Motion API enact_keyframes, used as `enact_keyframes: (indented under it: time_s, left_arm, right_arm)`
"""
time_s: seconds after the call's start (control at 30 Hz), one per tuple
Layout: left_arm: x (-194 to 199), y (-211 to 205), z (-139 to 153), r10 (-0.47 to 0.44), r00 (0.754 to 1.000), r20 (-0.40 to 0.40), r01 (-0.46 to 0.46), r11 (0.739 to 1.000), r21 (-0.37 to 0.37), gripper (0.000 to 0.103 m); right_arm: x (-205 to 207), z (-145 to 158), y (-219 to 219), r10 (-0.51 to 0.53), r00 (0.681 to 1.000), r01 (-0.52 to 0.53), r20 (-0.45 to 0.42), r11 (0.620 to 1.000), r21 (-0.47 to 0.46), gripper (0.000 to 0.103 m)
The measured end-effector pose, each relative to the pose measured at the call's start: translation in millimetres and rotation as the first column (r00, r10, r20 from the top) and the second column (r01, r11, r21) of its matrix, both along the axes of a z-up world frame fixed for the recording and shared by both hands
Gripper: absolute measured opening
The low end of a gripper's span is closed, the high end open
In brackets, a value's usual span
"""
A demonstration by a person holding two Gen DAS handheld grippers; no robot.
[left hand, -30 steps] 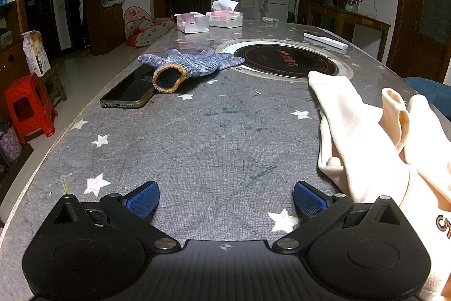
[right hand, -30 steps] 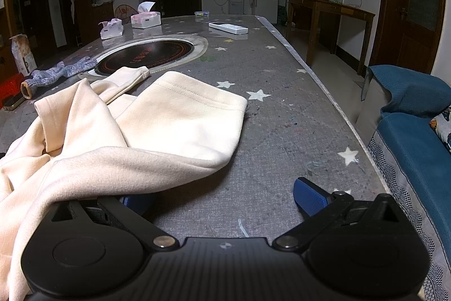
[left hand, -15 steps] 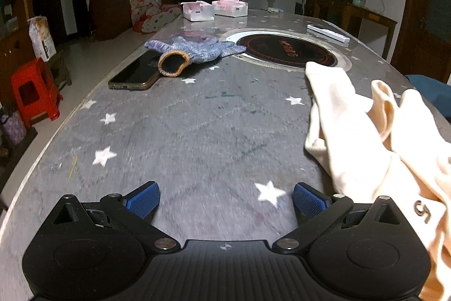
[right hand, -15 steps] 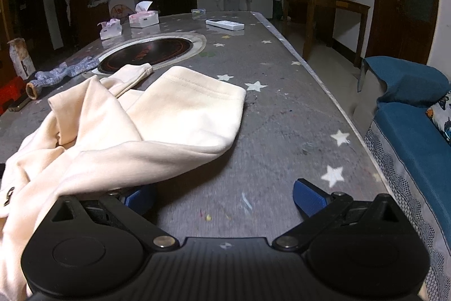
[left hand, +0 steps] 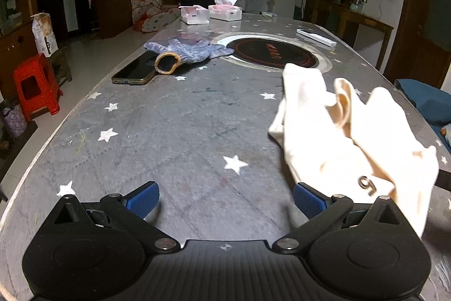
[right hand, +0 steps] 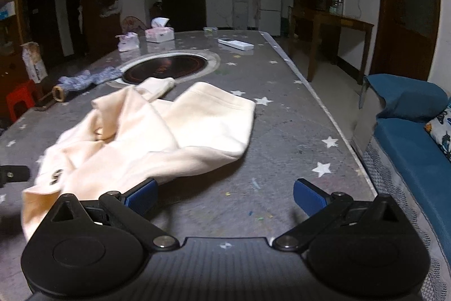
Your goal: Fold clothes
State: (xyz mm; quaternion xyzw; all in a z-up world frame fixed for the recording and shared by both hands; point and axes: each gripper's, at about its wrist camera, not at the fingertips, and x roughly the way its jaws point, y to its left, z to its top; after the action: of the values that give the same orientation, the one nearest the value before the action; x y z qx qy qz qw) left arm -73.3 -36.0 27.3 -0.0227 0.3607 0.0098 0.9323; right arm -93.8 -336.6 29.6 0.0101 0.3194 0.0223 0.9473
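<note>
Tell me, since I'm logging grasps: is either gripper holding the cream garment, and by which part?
Nothing is held. Both the left gripper and right gripper are open; the cream garment lies crumpled on the table.

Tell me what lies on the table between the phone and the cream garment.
Nothing: in the left wrist view the stretch of table between the phone and the cream garment is bare, star-patterned surface.

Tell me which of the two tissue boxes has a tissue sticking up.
The pink tissue box farther right; a white tissue stands up from it. The white box beside it shows none.
</note>
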Motion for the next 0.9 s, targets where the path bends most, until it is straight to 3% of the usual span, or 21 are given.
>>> enact_keyframes:
  time_s: [0.53,0.9]
  left_arm:
    - [-28,-14,5,-0.029,1.000,0.011,0.029,0.999,0.016,0.103]
    - [-51,-21,-2,-0.027,0.999,0.022,0.027,1.000,0.002,0.103]
  right_arm:
    - [-35,-3,14,0.035,0.999,-0.036,0.014,0.993,0.108,0.103]
    - [-65,1,20,0.061,0.996,-0.069,0.069,0.990,0.121,0.103]
